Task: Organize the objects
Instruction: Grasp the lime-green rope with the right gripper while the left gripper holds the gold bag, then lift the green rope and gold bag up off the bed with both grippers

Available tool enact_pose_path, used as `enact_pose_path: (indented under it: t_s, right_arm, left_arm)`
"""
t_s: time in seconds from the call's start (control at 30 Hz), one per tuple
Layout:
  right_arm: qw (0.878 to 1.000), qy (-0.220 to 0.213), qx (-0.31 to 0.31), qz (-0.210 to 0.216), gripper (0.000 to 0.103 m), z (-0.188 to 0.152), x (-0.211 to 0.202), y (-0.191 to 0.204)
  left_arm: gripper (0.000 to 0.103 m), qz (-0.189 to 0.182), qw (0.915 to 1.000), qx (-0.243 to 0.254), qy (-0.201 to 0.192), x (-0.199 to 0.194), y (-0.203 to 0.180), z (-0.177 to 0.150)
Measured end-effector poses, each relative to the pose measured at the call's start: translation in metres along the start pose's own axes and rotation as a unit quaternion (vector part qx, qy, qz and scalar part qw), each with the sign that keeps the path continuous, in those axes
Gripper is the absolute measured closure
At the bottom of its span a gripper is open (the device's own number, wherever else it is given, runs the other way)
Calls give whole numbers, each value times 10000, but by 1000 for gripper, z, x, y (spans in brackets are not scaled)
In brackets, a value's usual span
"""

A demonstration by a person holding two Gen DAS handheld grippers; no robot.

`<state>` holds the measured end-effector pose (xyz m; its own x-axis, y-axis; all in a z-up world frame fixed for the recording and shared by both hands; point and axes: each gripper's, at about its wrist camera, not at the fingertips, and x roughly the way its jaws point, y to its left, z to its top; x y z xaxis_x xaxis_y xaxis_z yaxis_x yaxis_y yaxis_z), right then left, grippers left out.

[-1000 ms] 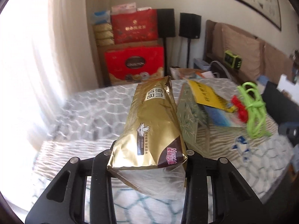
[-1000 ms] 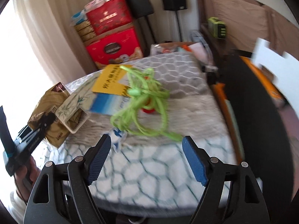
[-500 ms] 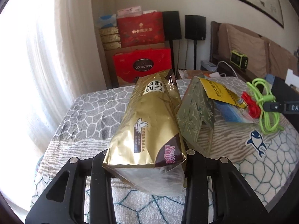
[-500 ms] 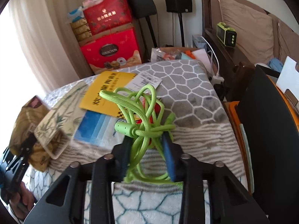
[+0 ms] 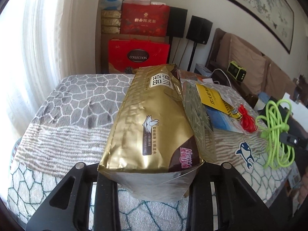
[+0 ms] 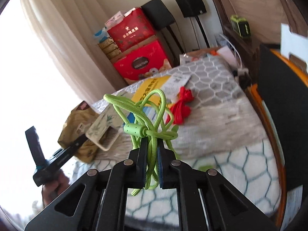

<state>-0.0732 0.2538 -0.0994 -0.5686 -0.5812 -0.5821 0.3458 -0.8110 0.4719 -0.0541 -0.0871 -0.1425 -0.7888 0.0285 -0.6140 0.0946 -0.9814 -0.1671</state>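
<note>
Now that my right gripper (image 6: pixel 151 155) has just closed on the green cable (image 6: pixel 152 134), it hangs lifted off the bed (image 6: pixel 221 127) | left gripper (image 5: pixel 150 175) pinching gold bag (image 5: pixel 154 123) | both ready to place.

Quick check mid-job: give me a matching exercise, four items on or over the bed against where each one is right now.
Items:
1. gold foil snack bag
2. bright green braided cord
3. red string bundle
4. yellow booklet

Places:
A. lying loose on the grey patterned blanket
B. clamped in the right gripper
C. lying flat on the bed under a white tag
D. held between the left gripper fingers

Pairs: 1-D, 2-B, 3-A, 4-C
</note>
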Motion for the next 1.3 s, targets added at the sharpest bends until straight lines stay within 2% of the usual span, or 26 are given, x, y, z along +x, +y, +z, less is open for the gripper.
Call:
enact_pose_path:
  t_s: [0.17, 0.27, 0.3, 0.33, 0.37, 0.4, 0.53, 0.6, 0.67, 0.73, 0.8, 0.87, 1.07, 1.3]
  right_arm:
    - [9996, 265, -99, -96, 95, -5, -10, 4]
    - [9979, 372, -344, -414, 85, -5, -7, 10]
    - [9972, 365, -395, -528, 70, -6, -4, 9]
    - [9971, 383, -392, -535, 60, -7, 0, 7]
    - [9972, 402, -372, -514, 44, -8, 3, 6]
    - [9972, 408, -338, -536, 37, -9, 9, 4]
    - [9963, 581, -302, -560, 36, -11, 28, 4]
    - [9942, 547, -492, -781, 35, -12, 34, 12]
    - [9892, 457, -820, -1123, 35, -14, 39, 23]
    - [9872, 347, -930, -1251, 41, -17, 42, 29]
    - [9862, 229, -1003, -1294, 70, -21, 43, 33]
    - [9855, 97, -1109, -1280, 87, -23, 40, 37]
    - [9868, -18, -1004, -1270, 92, -23, 37, 35]
    - [9847, -140, -1090, -1354, 94, -32, 40, 45]
  left_arm:
    - [75, 44, 10000, 83, -30, 0, -1, 1]
    - [75, 48, 10000, 46, -17, 1, -1, 1]
    - [75, 51, 10000, 50, -19, 0, -1, 0]
    - [75, 59, 10000, 45, -23, 0, -2, 0]
    - [74, 61, 10000, 43, -27, 0, -2, 0]
    - [74, 66, 10000, 47, -34, 0, -2, -1]
    - [73, 104, 9999, 96, -52, 0, -3, -1]
    - [72, 161, 9996, 206, -57, 0, -7, -2]
    - [69, 209, 9990, 392, -34, 2, -13, -2]
    - [68, 280, 9982, 527, -58, 2, -17, -3]
    - [68, 330, 9978, 576, -79, 2, -19, -3]
    - [68, 314, 9980, 549, -83, 2, -19, -3]
    - [77, 116, 9996, 247, -93, 3, -10, -1]
    - [79, -73, 9997, -97, -223, 0, 1, -2]
